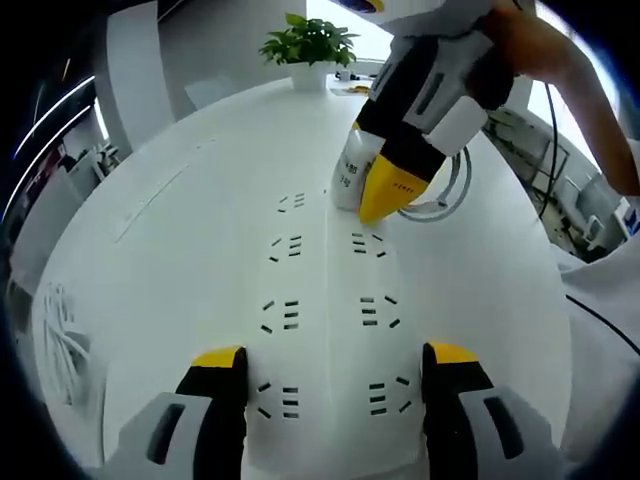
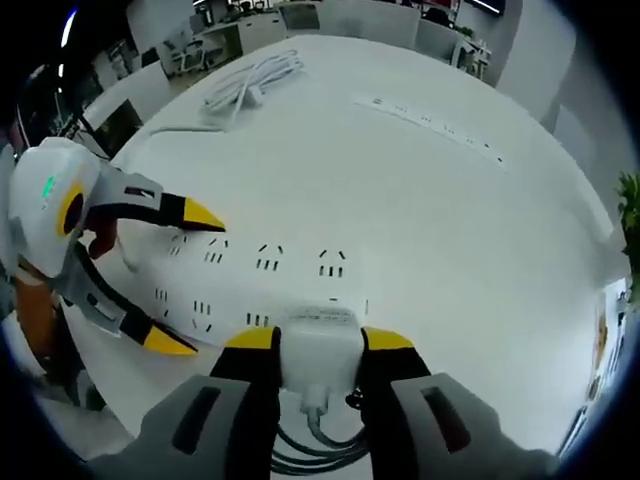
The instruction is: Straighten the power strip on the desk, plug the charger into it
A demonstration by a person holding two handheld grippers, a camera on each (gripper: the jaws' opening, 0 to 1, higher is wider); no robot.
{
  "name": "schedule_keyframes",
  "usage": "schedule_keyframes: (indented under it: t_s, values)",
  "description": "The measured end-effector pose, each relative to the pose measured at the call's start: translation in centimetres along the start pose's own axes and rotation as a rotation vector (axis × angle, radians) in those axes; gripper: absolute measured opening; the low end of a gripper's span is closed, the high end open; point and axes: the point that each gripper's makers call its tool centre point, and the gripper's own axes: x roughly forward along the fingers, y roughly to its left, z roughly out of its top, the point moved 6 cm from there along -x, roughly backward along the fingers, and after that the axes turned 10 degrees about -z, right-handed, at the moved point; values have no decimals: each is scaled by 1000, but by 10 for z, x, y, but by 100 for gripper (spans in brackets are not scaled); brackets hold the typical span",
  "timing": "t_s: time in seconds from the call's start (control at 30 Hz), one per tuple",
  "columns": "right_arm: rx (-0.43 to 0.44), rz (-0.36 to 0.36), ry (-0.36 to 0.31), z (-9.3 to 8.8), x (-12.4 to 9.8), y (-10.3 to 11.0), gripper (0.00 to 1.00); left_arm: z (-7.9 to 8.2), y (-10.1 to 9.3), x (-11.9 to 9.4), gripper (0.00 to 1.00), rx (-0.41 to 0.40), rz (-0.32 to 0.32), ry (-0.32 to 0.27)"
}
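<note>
Over power strip (image 1: 330, 330), right gripper (image 2: 318, 345) jaws clamp charger (image 2: 318, 350); left gripper (image 1: 333, 375) jaws wide apart, empty.

An open-plan office. The scene sits on a large round white desk (image 1: 180, 200) with a smooth, bare top. A small potted green plant (image 1: 308, 45) in a white pot stands at its far edge, in front of a bright window. A slim white power bar (image 2: 430, 122) is set flat on the desktop, and a coiled white cable (image 2: 245, 80) lies near the rim. Beyond the desk, rows of workstations with dark office chairs (image 2: 215, 35) and monitors stretch back under ceiling strip lights. To one side, more desks (image 1: 575, 190) crowded with equipment and cables stand by the window.
</note>
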Motion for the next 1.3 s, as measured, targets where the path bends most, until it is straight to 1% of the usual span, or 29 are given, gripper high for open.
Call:
schedule_keyframes:
  t_s: [0.1, 0.17, 0.3, 0.33, 0.37, 0.43, 0.47, 0.53, 0.6, 0.67, 0.73, 0.8, 0.83, 0.87, 0.93, 1.03, 1.17, 1.3]
  values:
    - [-2, 11, -5, 0, 1, 0, 29, 0, 0, 0, 72, -1, 0, -2]
    - [-54, 30, -9, 0, 1, -1, 29, 0, 0, 0, 72, -1, 0, -2]
    - [-38, 61, -14, 3, -1, -6, 31, 1, 0, 1, 72, -1, -1, -3]
    - [-35, 61, -21, 2, -3, -6, 31, 1, -2, 2, 72, -11, -23, -8]
    - [-36, 60, -45, 3, -7, -7, 32, 2, 0, 3, 72, -14, -29, -9]
    - [-1, 90, -99, 7, -21, -4, 38, 2, 5, 3, 72, -16, -10, -10]
    - [12, 106, -120, 7, -30, -2, 40, 2, 4, 3, 72, -6, -28, -3]
    - [4, 141, -148, 6, -48, 0, 44, 3, 6, 4, 72, -13, -31, -2]
    - [-10, 137, -163, 4, -60, -1, 43, 3, 11, 4, 72, -14, -25, -4]
    - [-43, 106, -186, 4, -68, -4, 42, 3, 11, 4, 72, -12, -24, -4]
    - [-58, 86, -202, 2, -77, -5, 42, 2, 20, 5, 72, -17, -31, -3]
    - [-67, 54, -222, 2, -82, -7, 41, 3, 21, 4, 72, 2, -5, -3]
    - [-72, 43, -227, 2, -83, -8, 40, 2, 17, 4, 72, -1, -9, -4]
    - [-78, 22, -227, 1, -83, -10, 40, 2, 16, 3, 72, 7, 1, -4]
    - [-81, 6, -223, 1, -79, -12, 39, 1, 8, 2, 72, 9, 4, -3]
    - [-74, -1, -205, -1, -70, -14, 38, 1, 1, 2, 72, 9, 5, -2]
    - [-65, 5, -199, 1, -62, -13, 36, 1, 1, 2, 72, 5, 0, -2]
    - [-53, 4, -190, 3, -55, -13, 35, 2, 1, 2, 72, 2, -3, 0]
